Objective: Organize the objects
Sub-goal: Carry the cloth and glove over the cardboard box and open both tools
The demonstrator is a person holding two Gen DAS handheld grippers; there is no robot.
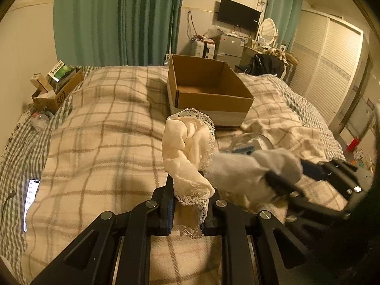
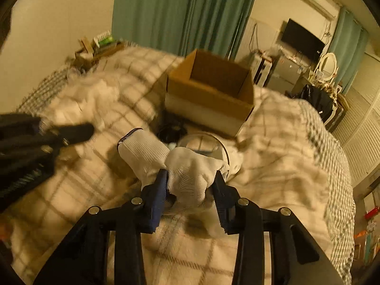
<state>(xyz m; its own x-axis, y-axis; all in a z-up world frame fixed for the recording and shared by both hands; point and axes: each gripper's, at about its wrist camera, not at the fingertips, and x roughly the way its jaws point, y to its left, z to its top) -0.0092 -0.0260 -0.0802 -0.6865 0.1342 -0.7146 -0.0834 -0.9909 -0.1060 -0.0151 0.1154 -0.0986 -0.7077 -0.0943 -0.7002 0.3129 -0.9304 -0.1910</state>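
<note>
My left gripper (image 1: 191, 190) is shut on a cream lace-edged cloth (image 1: 187, 142), which bunches up above its jaws over the plaid blanket. In the right wrist view the left gripper (image 2: 78, 130) shows blurred at the left with the pale cloth (image 2: 95, 97) beyond it. A white knit glove (image 2: 187, 178) fills the gap of my right gripper (image 2: 190, 175), and both pads press on it. The left wrist view has the right gripper (image 1: 287, 169) at the right, holding the glove (image 1: 237, 166). An open cardboard box (image 1: 209, 112) (image 2: 206, 102) stands just beyond, its inside bare as far as shown.
A clear glass bowl (image 1: 251, 141) (image 2: 201, 142) with something blue inside lies between the glove and the box. A dark tangle (image 2: 171, 128) sits beside it. A lit phone (image 1: 30, 201) and a small box of packages (image 1: 54, 87) lie at the bed's left side.
</note>
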